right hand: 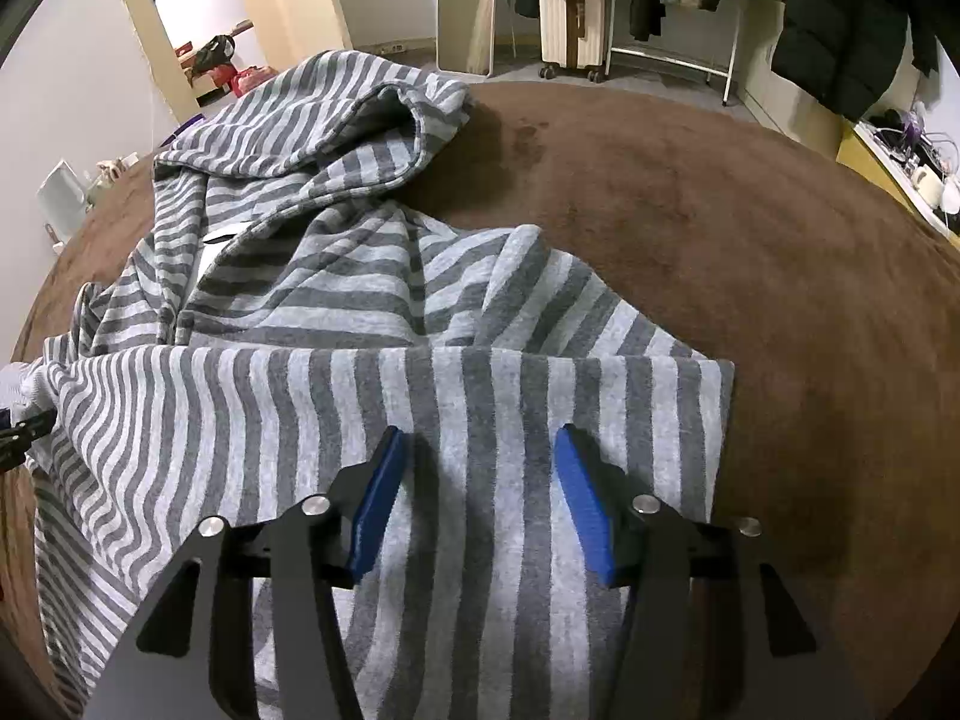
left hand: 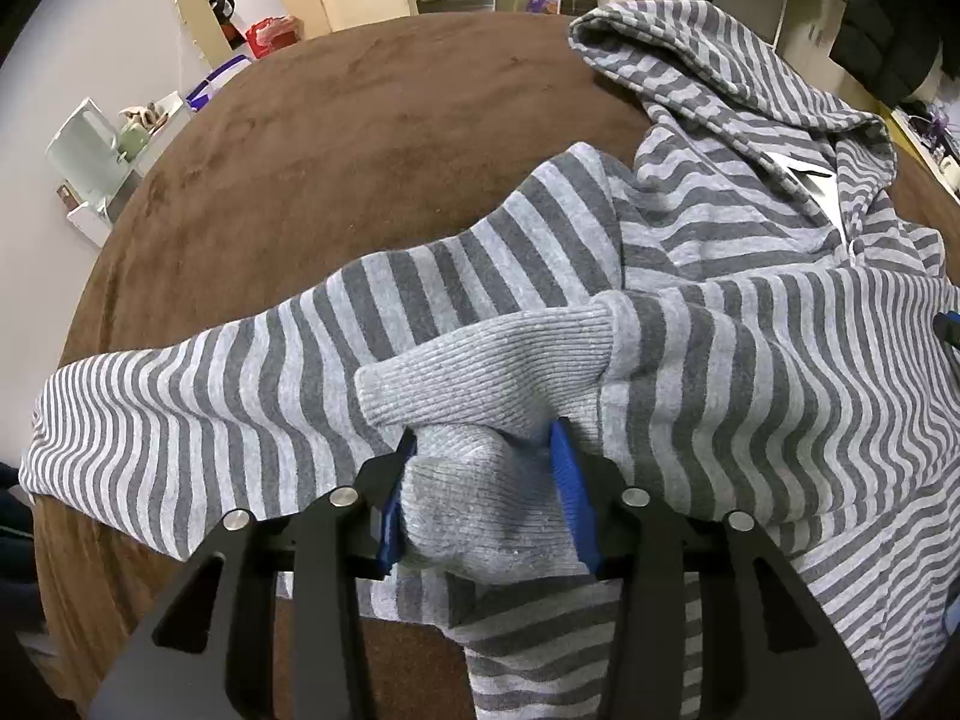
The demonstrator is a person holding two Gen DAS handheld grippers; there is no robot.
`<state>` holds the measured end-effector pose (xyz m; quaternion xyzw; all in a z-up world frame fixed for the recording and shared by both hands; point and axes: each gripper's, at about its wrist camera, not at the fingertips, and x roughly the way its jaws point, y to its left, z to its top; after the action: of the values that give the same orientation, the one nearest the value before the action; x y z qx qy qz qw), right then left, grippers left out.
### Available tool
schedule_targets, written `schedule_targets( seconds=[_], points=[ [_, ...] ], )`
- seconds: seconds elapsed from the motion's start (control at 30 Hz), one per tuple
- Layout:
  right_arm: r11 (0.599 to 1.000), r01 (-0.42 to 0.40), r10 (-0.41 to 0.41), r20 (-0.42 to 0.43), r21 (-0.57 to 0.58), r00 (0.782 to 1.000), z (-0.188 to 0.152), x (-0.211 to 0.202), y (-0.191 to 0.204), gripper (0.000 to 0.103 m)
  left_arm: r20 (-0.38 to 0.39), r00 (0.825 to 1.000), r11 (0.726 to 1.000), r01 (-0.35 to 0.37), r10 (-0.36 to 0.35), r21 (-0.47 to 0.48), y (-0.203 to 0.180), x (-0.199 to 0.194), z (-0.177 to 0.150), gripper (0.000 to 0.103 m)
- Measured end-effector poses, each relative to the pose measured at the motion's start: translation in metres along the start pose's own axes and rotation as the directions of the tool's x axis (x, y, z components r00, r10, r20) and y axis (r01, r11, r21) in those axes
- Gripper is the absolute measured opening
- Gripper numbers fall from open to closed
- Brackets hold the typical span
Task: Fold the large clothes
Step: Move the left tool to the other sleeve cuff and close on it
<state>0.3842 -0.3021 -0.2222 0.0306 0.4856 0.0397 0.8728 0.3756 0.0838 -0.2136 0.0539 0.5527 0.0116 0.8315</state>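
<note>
- Brown cover (left hand: 336, 138): plush surface spread under everything, bare ahead and to the left of the left gripper, bare ahead and to the right of the right gripper.
- Striped hoodie (right hand: 336, 276): the task's garment, lying on the cover directly under and ahead of both tools; hood (left hand: 678, 54) farthest ahead, body rumpled, 1 sleeve laid across it.
- Sleeve panel (right hand: 480, 414): flat beneath the right gripper, its straight edge just right of the right pad.
- Ribbed cuff (left hand: 480, 372): plain grey, bunched between the left pads.
- Left gripper (left hand: 483, 456): jaws parted partway; cuff fills the gap and touches both blue pads, looks released rather than pinched.
- Right gripper (right hand: 480, 450): jaws apart, pads either side of flat cloth, nothing held.
- Risk, judged: the cuff may cling to a pad when the left tool lifts and drag the sleeve off its fold; the rumpled body may leave later folds lopsided.
- Views: only the left shows the cuff; only the right shows the sleeve's outer edge.
</note>
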Motion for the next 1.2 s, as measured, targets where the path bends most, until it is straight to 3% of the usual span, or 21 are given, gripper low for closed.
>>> schedule_targets(
  seconds=[0.07,0.17,0.4,0.47,0.57,0.67,0.77,0.9,1.0,1.2],
  points=[
    [1.0,-0.004,0.004,-0.003,0.005,1.0,0.002,-0.005,0.004,0.064,-0.011,1.0,1.0,-0.008,0.008,-0.003,0.003,-0.003,0.0,0.059],
    [1.0,-0.025,0.025,0.012,0.006,1.0,0.003,-0.019,0.014,0.067,-0.025,0.998,0.999,-0.053,0.053,0.007,0.01,-0.01,-0.008,0.071],
    [0.996,-0.075,0.076,0.033,-0.046,0.997,0.0,-0.052,0.052,0.074,-0.063,0.993,0.993,-0.105,0.101,-0.055,0.049,-0.024,-0.038,0.073],
    [0.993,-0.097,0.1,0.046,-0.065,0.994,-0.001,-0.061,0.069,0.076,-0.045,0.991,0.988,-0.131,0.128,-0.082,0.063,-0.033,-0.046,0.076],
    [0.987,-0.132,0.138,0.065,-0.093,0.988,0.001,-0.07,0.093,0.078,0.02,0.987,0.976,-0.152,0.157,-0.154,0.092,-0.054,-0.056,0.094],
    [0.98,-0.166,0.175,0.077,-0.111,0.981,-0.001,-0.075,0.118,0.078,0.076,0.976,0.956,-0.184,0.206,-0.229,0.129,-0.073,-0.063,0.097],
    [0.973,-0.195,0.205,0.072,-0.123,0.976,-0.004,-0.075,0.14,0.078,0.125,0.969,0.917,-0.154,0.213,-0.369,0.178,-0.089,-0.077,0.097],
    [0.961,-0.227,0.237,0.052,-0.155,0.97,-0.015,-0.072,0.177,0.078,0.137,0.967,0.828,-0.107,0.215,-0.55,0.235,-0.093,-0.099,0.097],
    [0.952,-0.243,0.252,0.028,-0.185,0.967,-0.023,-0.07,0.202,0.078,0.116,0.964,0.775,-0.117,0.239,-0.621,0.269,-0.084,-0.114,0.097],
    [0.94,-0.256,0.26,-0.014,-0.227,0.966,-0.036,-0.062,0.236,0.078,0.151,0.968,0.718,-0.038,0.198,-0.695,0.307,-0.058,-0.134,0.095]
  ],
)
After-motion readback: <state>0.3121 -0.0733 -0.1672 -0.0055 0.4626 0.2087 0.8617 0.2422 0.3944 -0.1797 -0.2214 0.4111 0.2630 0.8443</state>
